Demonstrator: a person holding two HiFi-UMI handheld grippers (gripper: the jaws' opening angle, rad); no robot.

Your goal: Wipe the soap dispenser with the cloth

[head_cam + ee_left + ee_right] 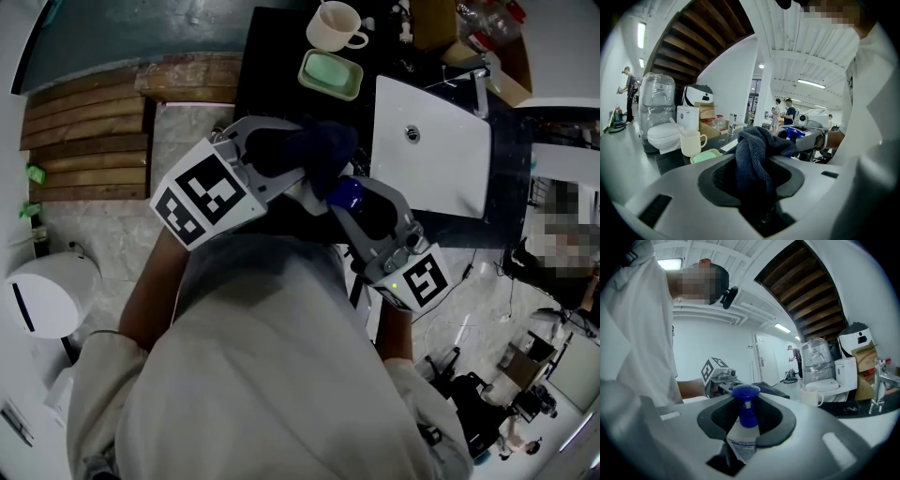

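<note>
While left tool [751, 183] clenches the cloth [757, 145], soap dispenser [742, 442] stands gripped in right tool [746, 422].

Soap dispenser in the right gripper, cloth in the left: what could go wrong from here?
1. The cloth could press down on the blue pump and squirt soap.
2. Only the right gripper holds the dispenser; a firm wipe may twist it loose so that it drops.
3. The cloth sits bunched in the left gripper; a loose fold could snag on the pump or pull out of the jaws.
</note>
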